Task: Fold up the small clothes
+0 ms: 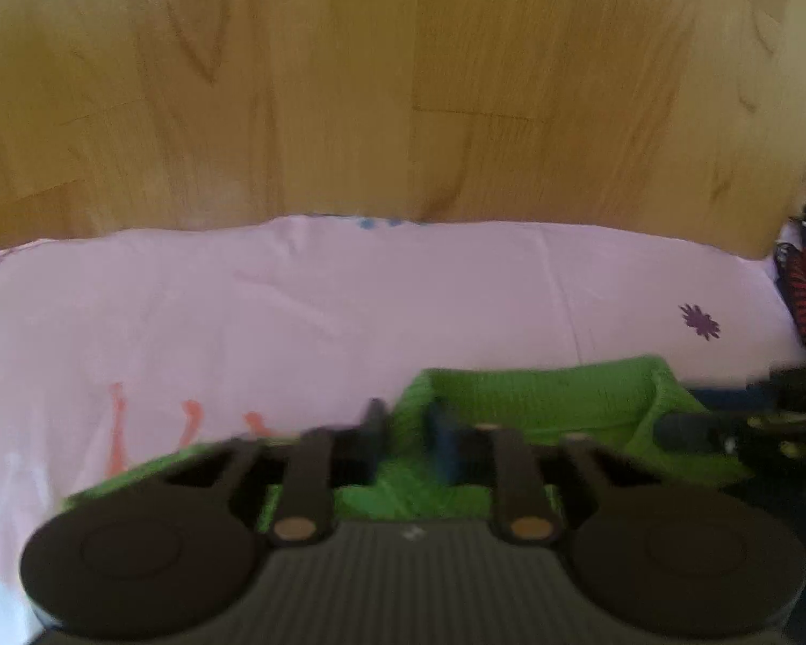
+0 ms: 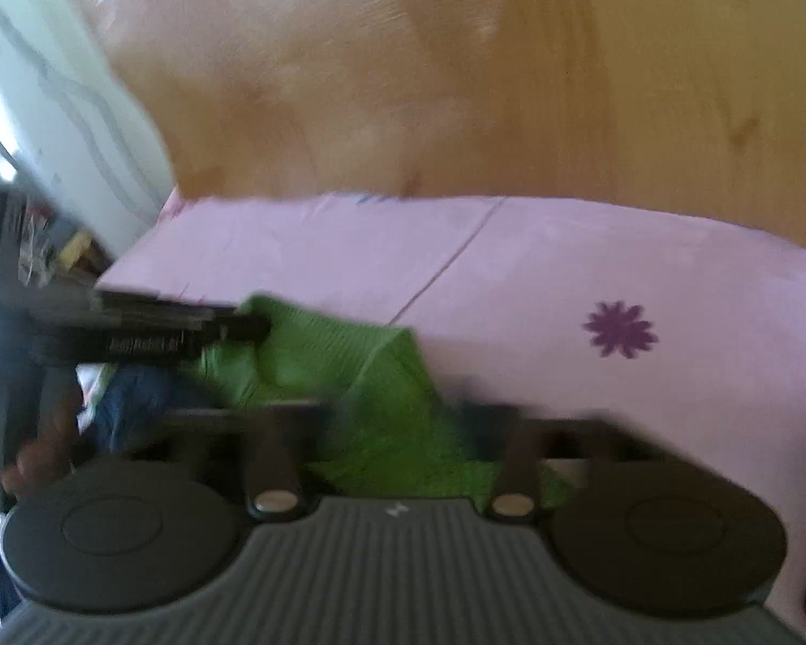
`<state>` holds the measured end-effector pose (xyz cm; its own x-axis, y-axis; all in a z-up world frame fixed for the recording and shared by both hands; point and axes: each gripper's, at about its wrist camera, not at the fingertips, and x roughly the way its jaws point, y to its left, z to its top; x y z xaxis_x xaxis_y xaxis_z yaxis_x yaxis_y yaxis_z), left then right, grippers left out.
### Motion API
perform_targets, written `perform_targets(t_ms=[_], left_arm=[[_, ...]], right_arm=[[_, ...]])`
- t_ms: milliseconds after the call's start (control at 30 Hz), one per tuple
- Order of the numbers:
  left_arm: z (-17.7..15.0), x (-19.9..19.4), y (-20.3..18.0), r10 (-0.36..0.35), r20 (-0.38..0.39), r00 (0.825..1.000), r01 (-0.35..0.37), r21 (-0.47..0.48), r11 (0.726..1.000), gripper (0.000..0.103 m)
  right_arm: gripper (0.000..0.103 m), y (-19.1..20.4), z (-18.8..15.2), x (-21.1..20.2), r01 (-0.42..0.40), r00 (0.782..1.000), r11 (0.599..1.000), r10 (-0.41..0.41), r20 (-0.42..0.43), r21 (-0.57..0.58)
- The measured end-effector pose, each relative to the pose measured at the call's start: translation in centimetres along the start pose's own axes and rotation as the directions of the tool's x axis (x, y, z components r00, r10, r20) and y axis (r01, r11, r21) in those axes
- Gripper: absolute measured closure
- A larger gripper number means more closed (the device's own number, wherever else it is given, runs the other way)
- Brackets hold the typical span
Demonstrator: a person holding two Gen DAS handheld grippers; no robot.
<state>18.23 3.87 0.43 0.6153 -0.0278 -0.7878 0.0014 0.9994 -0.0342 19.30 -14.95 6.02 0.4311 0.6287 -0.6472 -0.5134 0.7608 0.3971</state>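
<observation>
No readable text, label, brand or number shows in either blurred view

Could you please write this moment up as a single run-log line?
stage: fold under way | item: green knit garment on pink sheet | left gripper: on garment, grip unclear | right gripper: over garment, blurred

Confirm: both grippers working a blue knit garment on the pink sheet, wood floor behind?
Not blue. The knit garment is green, clear in both wrist views; only a bit of blue fabric shows near it. It does lie on the pink sheet, with wood floor behind.
</observation>
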Motion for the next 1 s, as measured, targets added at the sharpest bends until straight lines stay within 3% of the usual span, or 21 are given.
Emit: perform_targets(t_ms=[167,300,467,600,800,900,1000], left_arm=[[-1.2,-5.5,0.0,-0.047,0.093,0.995,0.047,0.001,0.999,0.09],[-3.6,-11.9,0.0,-0.093,0.191,0.977,0.094,0.002,0.996,0.09],[-10.3,-19.9,0.7,-0.162,0.282,0.946,0.157,0.04,0.987,0.09],[-17.1,-24.2,0.8,-0.189,0.31,0.932,0.175,0.072,0.982,0.09],[-26.3,-26.0,1.3,-0.191,0.287,0.939,0.199,0.001,0.98,0.09],[-28.6,-24.6,1.5,-0.191,0.272,0.943,0.206,-0.029,0.978,0.088],[-29.9,-22.8,1.2,-0.166,0.218,0.962,0.175,-0.021,0.984,0.084]], right_arm=[[0.088,2.1,-0.7,-4.1,-0.022,0.996,1.0,0.023,0.085,-0.019],[0.088,5.7,-1.9,-9.5,-0.027,0.987,0.994,0.044,0.157,-0.107],[0.088,11.2,-6.3,-15.4,-0.041,0.977,0.968,0.09,0.193,-0.249],[0.088,14.7,-11.4,-18.4,-0.065,0.977,0.938,0.13,0.17,-0.339],[0.088,17.5,-18.7,-18.6,-0.098,0.984,0.913,0.148,0.098,-0.395],[0.088,17.5,-21.4,-17.3,-0.092,0.99,0.926,0.126,0.068,-0.366],[0.085,16.6,-23.6,-15.5,-0.049,0.996,0.949,0.071,0.058,-0.312]])
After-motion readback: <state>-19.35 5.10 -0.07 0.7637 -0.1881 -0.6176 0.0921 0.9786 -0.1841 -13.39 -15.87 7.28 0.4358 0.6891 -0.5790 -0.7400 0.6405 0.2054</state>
